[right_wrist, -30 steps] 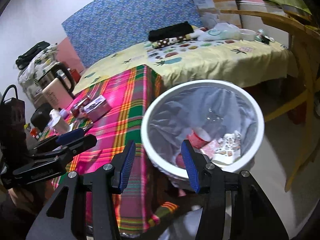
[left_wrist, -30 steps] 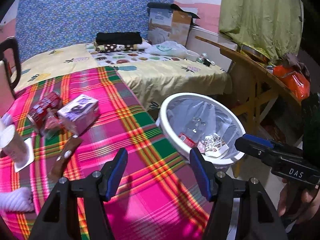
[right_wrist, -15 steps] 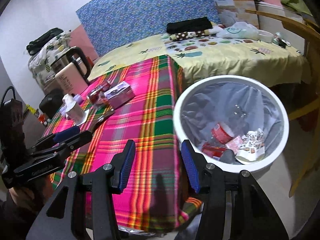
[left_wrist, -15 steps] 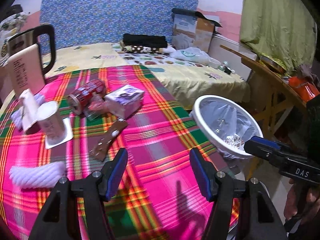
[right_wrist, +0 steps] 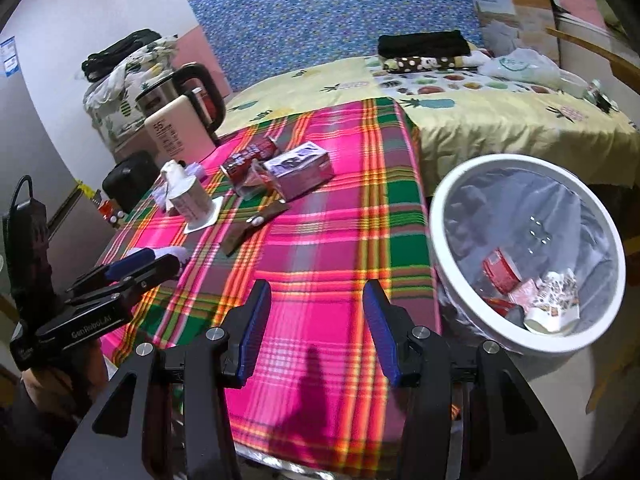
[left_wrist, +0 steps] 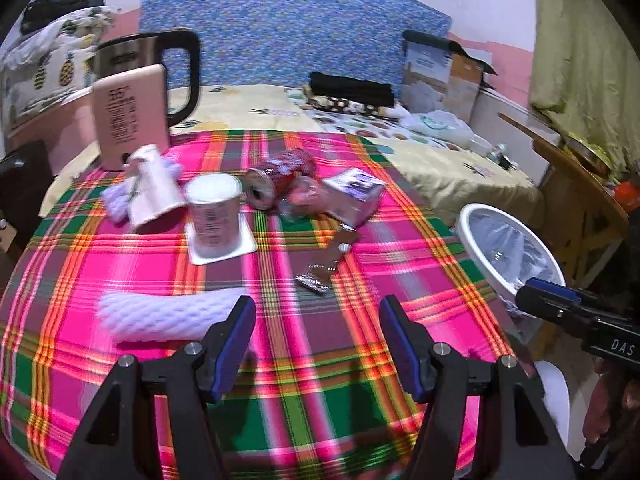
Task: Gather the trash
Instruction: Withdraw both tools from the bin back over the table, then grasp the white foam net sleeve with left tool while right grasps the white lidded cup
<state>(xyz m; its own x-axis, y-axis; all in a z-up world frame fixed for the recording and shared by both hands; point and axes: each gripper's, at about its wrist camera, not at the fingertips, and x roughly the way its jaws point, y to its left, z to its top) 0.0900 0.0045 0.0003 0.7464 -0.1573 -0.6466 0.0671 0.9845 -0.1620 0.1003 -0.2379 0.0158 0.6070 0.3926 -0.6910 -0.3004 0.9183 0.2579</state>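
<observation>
Now, round white bin (right_wrist: 440, 216) with clear liner: beside table, holding red can, torn wrappers.
White paper cup (left_wrist: 214, 216): upright on checked cloth; inside hidden.
Left gripper (left_wrist: 316, 344): fingers spread, empty.
Right gripper (right_wrist: 316, 328): fingers spread, empty.

Home bedroom: bed (left_wrist: 420, 148) w/ fruit-print sheet, kettle (left_wrist: 132, 92) nearby.

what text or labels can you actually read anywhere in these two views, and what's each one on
"DAS" on the black body of the right gripper, seen from the left wrist.
"GenRoboLAI", roughly, last letters unsure, on the body of the left gripper, seen from the right wrist.
"55" on the pink kettle; the lines under it are too small.
Print on the paper cup, red can and purple carton: blurred, unreadable.
</observation>
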